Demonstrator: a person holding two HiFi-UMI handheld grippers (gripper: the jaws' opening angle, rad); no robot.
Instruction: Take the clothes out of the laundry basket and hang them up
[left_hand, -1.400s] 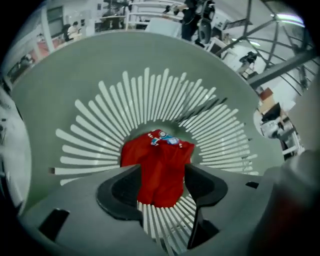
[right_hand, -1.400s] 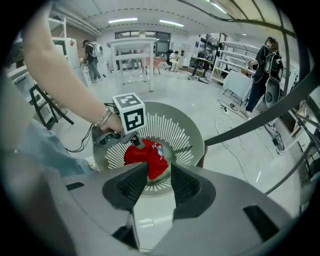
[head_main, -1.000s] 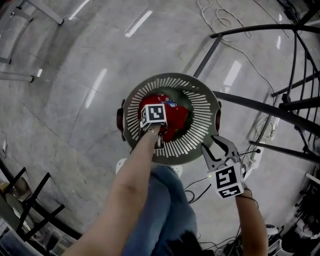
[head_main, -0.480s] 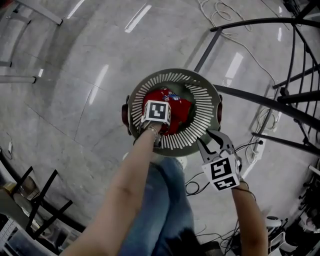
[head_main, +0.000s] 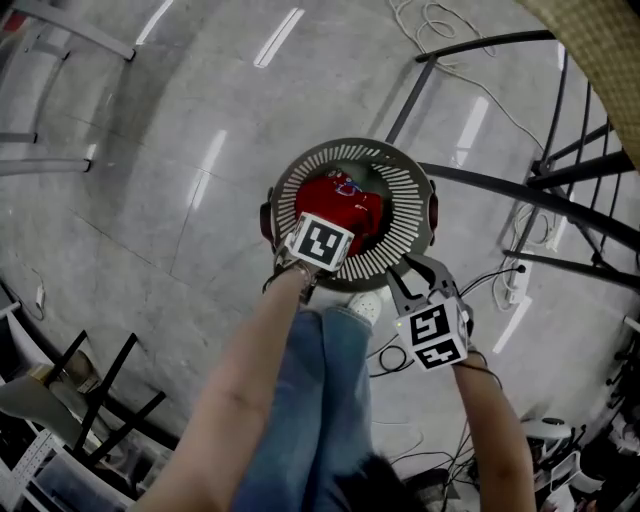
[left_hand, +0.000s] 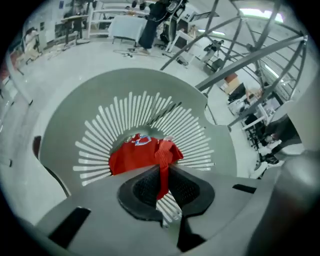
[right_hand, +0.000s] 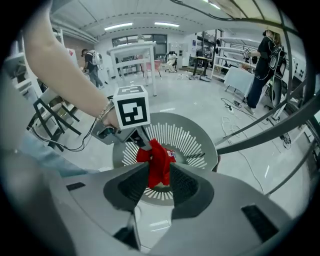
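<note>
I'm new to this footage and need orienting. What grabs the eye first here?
A red garment stands out against the round slatted laundry basket on the grey floor, mid-frame. The left gripper has just closed its jaws on a fold of it; the right gripper hangs open beside the basket's rim.

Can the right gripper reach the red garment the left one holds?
Probably yes. The red garment hangs from the left gripper, whose jaws have just closed on it; nothing stands between it and the right gripper's parted jaws.
</note>
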